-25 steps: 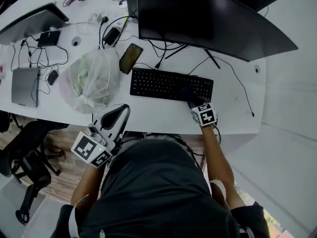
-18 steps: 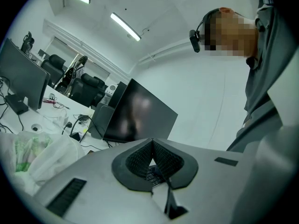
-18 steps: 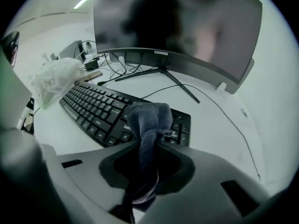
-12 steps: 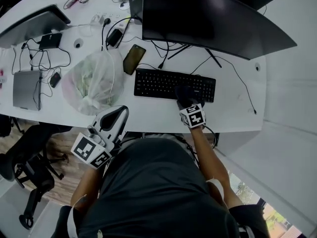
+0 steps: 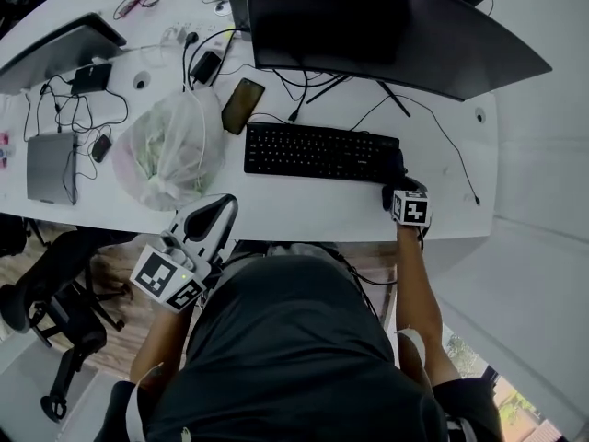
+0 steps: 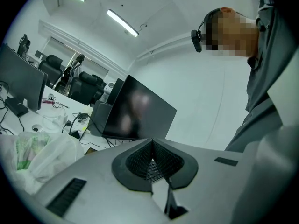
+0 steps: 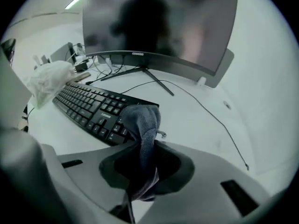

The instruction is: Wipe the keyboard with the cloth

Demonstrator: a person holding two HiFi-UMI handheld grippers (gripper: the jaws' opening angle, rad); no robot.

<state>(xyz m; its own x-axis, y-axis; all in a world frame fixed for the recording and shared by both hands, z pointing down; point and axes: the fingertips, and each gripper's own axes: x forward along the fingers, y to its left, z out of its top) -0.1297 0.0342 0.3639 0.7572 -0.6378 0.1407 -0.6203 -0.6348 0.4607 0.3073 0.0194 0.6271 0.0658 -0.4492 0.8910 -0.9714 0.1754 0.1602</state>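
Note:
A black keyboard [image 5: 317, 152] lies on the white desk [image 5: 304, 212] in front of the monitor. My right gripper [image 5: 399, 187] is at the keyboard's right end, shut on a dark grey cloth [image 5: 394, 165]. In the right gripper view the cloth [image 7: 143, 121] bunches out past the jaws and rests on the right-hand corner of the keyboard [image 7: 90, 107]. The left gripper [image 5: 217, 212] hangs at the desk's front edge, left of the keyboard and clear of it. Seen in the left gripper view, this gripper [image 6: 152, 161] is shut with nothing in it.
A large dark monitor [image 5: 386, 26] stands behind the keyboard, its cable [image 5: 446, 155] trailing right. A filled plastic bag [image 5: 168, 147] and a phone [image 5: 242, 106] lie left of the keyboard. Further left are a grey device [image 5: 48, 162] and tangled cables [image 5: 83, 109]. An office chair [image 5: 51, 307] stands below.
The right gripper has slid the cloth rightward, from the keyboard's middle-right keys to its right end. The left gripper has stayed at the desk edge.

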